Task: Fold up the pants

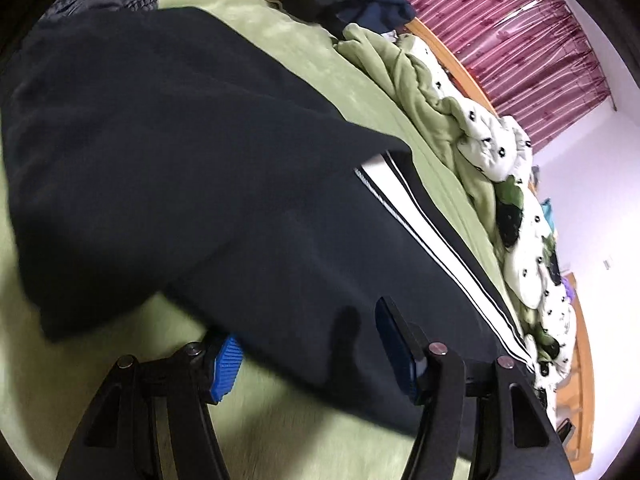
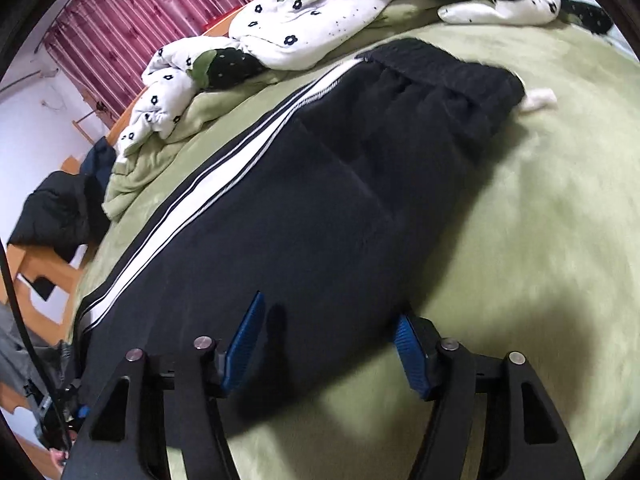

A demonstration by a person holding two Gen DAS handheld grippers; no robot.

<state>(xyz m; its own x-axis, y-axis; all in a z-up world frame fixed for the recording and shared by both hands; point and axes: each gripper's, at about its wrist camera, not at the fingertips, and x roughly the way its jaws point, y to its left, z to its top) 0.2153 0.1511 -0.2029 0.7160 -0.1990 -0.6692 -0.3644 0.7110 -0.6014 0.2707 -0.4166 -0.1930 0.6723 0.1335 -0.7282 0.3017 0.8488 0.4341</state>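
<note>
Both claws half open, nothing held: left gripper [image 1: 310, 354] and right gripper [image 2: 326, 350] straddling the near edge of the dark pants [image 2: 320, 200], flat on the green blanket [image 2: 540, 240], white side stripe [image 2: 224, 176] on the far side, waistband [image 2: 444, 68] to the right. Lower over the edge, take all layers, close fully. Lift evenly; fold toward the stripe.
</note>
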